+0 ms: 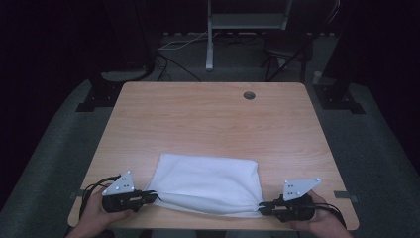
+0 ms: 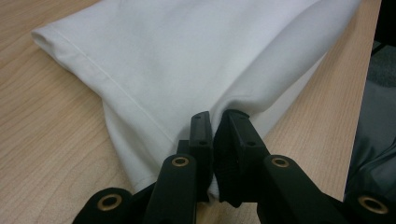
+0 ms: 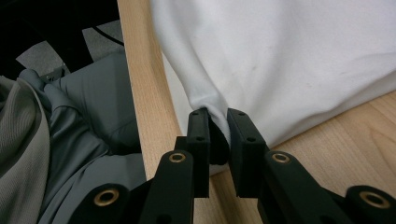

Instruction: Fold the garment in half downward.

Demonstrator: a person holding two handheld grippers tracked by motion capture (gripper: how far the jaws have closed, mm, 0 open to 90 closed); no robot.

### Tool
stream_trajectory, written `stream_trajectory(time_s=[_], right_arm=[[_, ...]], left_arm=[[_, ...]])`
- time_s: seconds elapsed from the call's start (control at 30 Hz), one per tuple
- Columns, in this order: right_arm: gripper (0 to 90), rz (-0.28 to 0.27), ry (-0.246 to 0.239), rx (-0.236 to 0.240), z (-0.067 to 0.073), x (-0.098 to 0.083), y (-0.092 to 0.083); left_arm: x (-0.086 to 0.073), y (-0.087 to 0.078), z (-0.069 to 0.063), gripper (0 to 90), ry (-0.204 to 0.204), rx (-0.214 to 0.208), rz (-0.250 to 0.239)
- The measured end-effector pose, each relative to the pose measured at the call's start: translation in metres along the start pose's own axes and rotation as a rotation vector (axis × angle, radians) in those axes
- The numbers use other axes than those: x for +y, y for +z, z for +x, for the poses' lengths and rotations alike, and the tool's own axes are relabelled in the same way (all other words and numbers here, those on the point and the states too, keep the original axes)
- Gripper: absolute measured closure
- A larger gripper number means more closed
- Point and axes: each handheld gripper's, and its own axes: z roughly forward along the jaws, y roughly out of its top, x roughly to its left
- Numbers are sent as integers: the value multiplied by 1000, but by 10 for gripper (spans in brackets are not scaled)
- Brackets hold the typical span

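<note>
White folded cloth (image 1: 205, 182) lies on the near half of the light wooden table (image 1: 208, 119), close to its front edge. Left gripper (image 1: 151, 196) pinches the cloth's near-left corner, jaws narrow with fabric bunched between. Right gripper (image 1: 264, 207) clamps the near-right corner the same way. Both of the 2 corners look slightly lifted.

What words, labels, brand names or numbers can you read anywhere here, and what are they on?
None: there is no readable text.
The white cloth is plain, with no print or tag showing.
The wooden table carries no label.
The left tongs and right tongs have bare black jaws, and their grey plates show light dots, no lettering.
</note>
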Motion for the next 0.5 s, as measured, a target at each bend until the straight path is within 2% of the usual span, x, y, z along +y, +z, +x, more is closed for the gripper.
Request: stream_trajectory(time_s=[0.5], right_arm=[[778,29,-8,2,1,1,1]], left_arm=[[-2,2,1,782,-13,-4,9]])
